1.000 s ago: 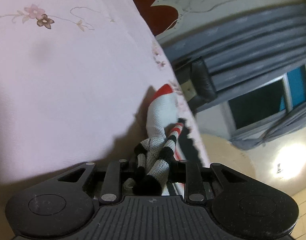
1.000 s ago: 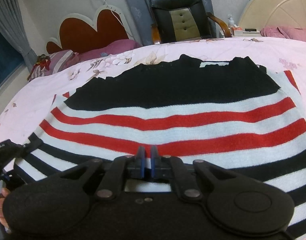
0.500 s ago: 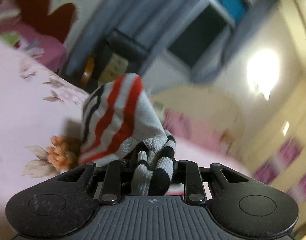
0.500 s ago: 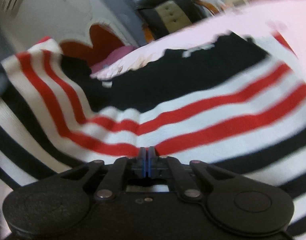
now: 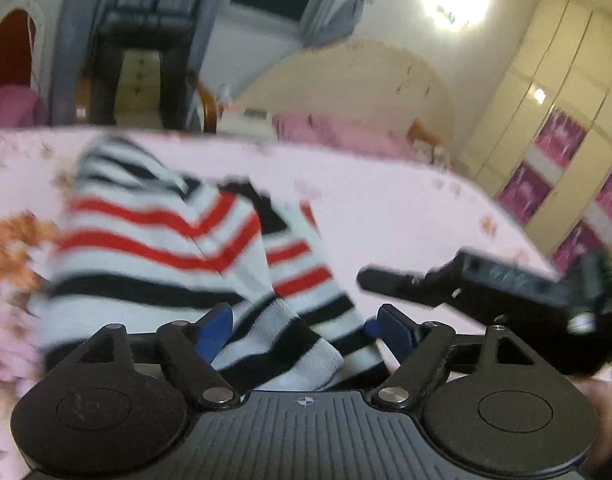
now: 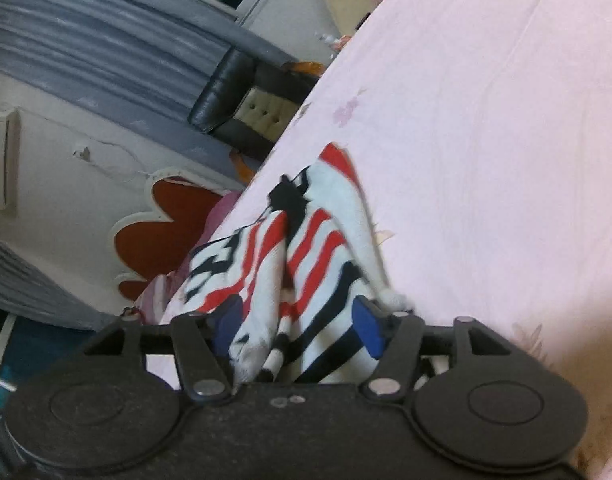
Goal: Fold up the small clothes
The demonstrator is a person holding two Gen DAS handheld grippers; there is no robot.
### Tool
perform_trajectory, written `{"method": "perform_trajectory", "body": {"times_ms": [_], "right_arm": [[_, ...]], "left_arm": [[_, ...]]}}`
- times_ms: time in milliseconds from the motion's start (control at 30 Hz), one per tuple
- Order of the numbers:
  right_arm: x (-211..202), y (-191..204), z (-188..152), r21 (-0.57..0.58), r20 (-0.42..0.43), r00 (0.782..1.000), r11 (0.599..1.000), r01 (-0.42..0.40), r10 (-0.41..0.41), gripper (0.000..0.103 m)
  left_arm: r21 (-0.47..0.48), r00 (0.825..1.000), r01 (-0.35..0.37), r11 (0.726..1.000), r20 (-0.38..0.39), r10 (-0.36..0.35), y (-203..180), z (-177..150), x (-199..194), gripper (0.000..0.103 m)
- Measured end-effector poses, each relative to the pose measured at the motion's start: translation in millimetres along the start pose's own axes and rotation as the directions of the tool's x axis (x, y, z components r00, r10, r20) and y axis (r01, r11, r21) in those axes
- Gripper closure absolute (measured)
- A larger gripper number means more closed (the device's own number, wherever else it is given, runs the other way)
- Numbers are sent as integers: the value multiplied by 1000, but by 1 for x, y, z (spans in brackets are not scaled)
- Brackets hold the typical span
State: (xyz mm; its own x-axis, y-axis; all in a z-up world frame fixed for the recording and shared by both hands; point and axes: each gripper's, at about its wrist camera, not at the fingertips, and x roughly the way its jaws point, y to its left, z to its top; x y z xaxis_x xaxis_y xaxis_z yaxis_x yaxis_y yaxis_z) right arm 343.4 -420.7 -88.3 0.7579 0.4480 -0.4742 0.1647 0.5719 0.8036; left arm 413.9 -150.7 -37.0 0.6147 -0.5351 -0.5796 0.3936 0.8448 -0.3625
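Striped sweater (image 5: 158, 248) bunched on pink bed (image 5: 405, 216), centre frame, left gripper (image 5: 302, 330) and right gripper (image 6: 294, 322) jaws just spread apart, fabric lying loose between them.

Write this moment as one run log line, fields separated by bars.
garment: striped sweater folded over on pink bedsheet | left tongs: just opened, fabric loose between | right tongs: just opened, fabric loose between

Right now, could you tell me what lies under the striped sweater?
The striped sweater lies folded on the pink floral bedsheet, which shows all around it. Whatever is directly beneath the folds is covered, so I cannot see it.
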Motion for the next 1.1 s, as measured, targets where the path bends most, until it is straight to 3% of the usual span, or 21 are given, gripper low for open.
{"method": "perform_trajectory", "body": {"times_ms": [67,133,200,300,400,467,633,767,867,900,967,1100], "right_arm": [[6,7,-5,-1,-31,999,1000,-28,27,37],[16,14,-7,-7,-78,995,998,-57,56,34],[31,22,-6,4,-138,988,998,-64,64,32],[56,27,-8,48,-218,973,997,-61,70,32],[69,37,-7,41,-253,966,998,-41,50,32],[77,49,-7,-40,-272,962,999,-4,-7,32],[102,72,-10,-260,-280,948,963,77,-151,42],[106,98,-26,-533,-194,949,839,109,-247,74],[92,122,-41,-735,-74,968,669,109,-239,79],[86,126,-44,-767,-45,973,631,112,-227,79],[73,129,-39,-784,-3,982,610,116,-189,79],[48,116,-22,-764,46,984,628,144,-171,80]], "left_arm": [[-58,996,-34,998,75,38,29,8,-32,24],[-117,981,-135,984,123,149,62,10,-54,24],[-187,968,-214,959,87,233,103,11,-56,24],[-204,962,-271,941,-23,272,136,0,-34,24],[-227,967,-251,941,-19,254,143,-21,-23,24],[-253,968,-245,936,-12,250,144,-23,-19,24],[-184,959,-277,943,-2,282,132,-32,-3,24],[-169,959,-278,945,-2,282,133,-25,-4,24],[-170,960,-272,947,13,278,130,-21,-4,24],[-174,962,-267,948,16,274,130,-20,-3,24],[-178,968,-243,954,19,250,125,-18,0,24],[-113,976,-215,970,14,218,100,-14,13,24]]}}
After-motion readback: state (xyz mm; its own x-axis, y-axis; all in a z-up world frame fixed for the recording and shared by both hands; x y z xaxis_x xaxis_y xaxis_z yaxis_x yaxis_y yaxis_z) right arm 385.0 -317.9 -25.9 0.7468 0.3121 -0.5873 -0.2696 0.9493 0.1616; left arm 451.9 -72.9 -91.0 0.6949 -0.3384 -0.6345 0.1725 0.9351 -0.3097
